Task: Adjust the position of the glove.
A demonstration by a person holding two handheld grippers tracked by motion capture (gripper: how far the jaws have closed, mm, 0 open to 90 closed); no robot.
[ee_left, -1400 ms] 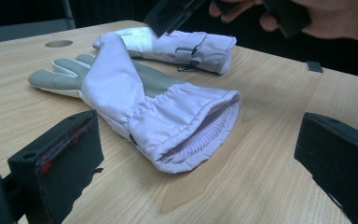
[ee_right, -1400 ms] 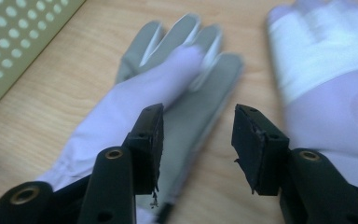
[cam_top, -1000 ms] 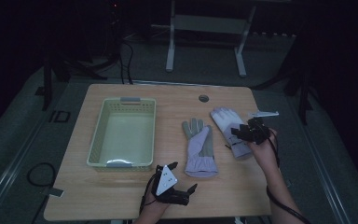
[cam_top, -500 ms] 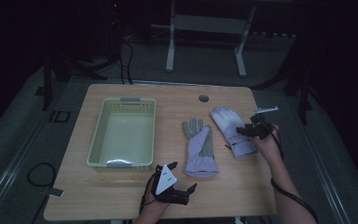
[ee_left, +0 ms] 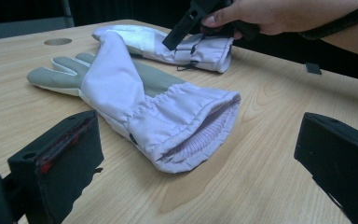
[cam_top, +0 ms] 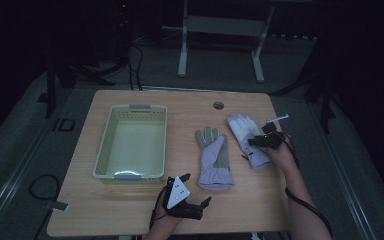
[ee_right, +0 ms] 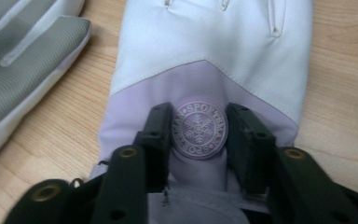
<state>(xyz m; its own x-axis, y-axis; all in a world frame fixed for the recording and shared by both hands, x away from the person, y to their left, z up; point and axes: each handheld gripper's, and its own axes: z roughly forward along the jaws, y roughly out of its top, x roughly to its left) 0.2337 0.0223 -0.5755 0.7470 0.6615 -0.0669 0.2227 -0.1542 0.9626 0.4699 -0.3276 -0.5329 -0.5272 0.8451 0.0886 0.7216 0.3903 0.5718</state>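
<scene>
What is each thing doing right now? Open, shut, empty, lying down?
Right gripper: shut on right glove, pinching its fabric at the round badge.
Right glove: lying flat on the table, back side up.
Left gripper: open, holding nothing.
Left glove: lying flat, cuff gaping open.
Basket: empty, upright.

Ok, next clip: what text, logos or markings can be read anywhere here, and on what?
"SPORT…" – raised letters around a snowflake on the round badge on the back of the right glove, pinched between the right gripper jaws; the rest of the ring is too blurred to read.
"ID" – on the floor left of the table, high view.
Other glove, basket, left gripper: no text.
</scene>
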